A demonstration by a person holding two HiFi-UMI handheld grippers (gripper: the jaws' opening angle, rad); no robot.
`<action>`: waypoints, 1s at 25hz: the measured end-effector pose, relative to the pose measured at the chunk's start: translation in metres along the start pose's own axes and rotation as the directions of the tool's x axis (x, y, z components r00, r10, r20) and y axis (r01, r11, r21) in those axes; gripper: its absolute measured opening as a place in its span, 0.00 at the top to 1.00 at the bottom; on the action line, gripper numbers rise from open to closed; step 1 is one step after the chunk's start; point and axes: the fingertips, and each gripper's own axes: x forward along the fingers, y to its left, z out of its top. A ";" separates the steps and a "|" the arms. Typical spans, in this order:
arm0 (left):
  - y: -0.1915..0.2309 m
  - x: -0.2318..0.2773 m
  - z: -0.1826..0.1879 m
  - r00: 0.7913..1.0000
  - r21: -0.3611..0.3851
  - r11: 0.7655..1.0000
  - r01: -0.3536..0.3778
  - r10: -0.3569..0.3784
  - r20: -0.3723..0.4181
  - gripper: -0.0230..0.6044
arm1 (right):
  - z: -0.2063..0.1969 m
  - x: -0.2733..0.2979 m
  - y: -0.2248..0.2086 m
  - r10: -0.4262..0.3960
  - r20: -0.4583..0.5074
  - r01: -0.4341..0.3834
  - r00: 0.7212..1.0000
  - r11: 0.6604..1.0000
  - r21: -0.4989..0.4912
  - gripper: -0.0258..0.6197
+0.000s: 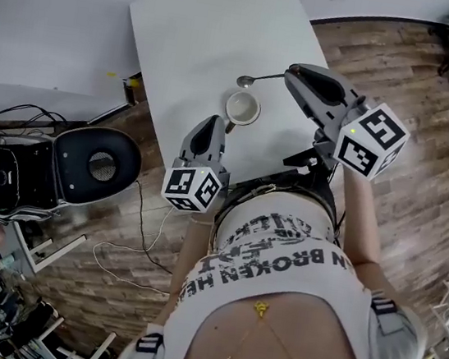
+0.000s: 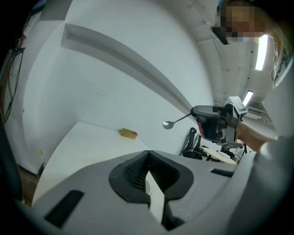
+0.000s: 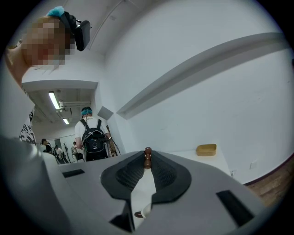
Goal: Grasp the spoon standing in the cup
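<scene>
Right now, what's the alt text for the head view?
The right gripper clamps the spoon by its handle, out of the cup, which stands on the white table. The left gripper, shut and empty, sits near the cup at the table's near edge.

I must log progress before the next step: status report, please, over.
Right gripper shut on spoon, spoon out of cup, in the air. Left gripper shut beside cup. Nothing in the way.
</scene>
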 end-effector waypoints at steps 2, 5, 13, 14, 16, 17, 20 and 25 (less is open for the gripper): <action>0.000 -0.003 -0.002 1.000 -0.002 1.000 -0.002 0.002 -0.002 0.97 | 0.000 -0.002 0.003 -0.001 -0.001 0.001 1.000 1.000 -0.003 0.90; -0.001 -0.008 -0.003 1.000 -0.004 1.000 -0.003 0.003 -0.004 0.97 | 0.002 -0.003 0.006 -0.001 0.002 0.001 1.000 1.000 -0.002 0.90; -0.003 -0.009 -0.005 1.000 -0.005 1.000 -0.003 0.003 -0.006 0.97 | 0.000 -0.004 0.008 0.005 0.001 -0.005 1.000 1.000 0.003 0.90; -0.002 -0.009 -0.005 1.000 -0.005 1.000 -0.002 0.002 -0.006 0.97 | 0.001 -0.003 0.008 0.006 0.002 -0.006 1.000 1.000 0.003 0.90; -0.001 -0.004 -0.005 1.000 -0.008 1.000 -0.002 0.002 -0.008 0.97 | 0.001 -0.001 0.006 0.008 0.004 -0.008 1.000 1.000 0.002 0.90; 0.000 -0.002 -0.005 1.000 -0.009 1.000 -0.001 0.001 -0.010 0.97 | 0.001 0.000 0.004 0.008 0.004 -0.008 1.000 1.000 0.002 0.90; -0.002 0.002 -0.005 1.000 -0.004 1.000 0.006 -0.006 -0.012 0.97 | 0.000 0.000 0.001 0.005 0.003 -0.005 1.000 1.000 0.003 0.90; -0.006 0.002 -0.003 1.000 -0.001 1.000 0.013 -0.013 -0.012 0.97 | 0.000 0.000 0.002 0.006 0.001 -0.006 1.000 1.000 0.004 0.90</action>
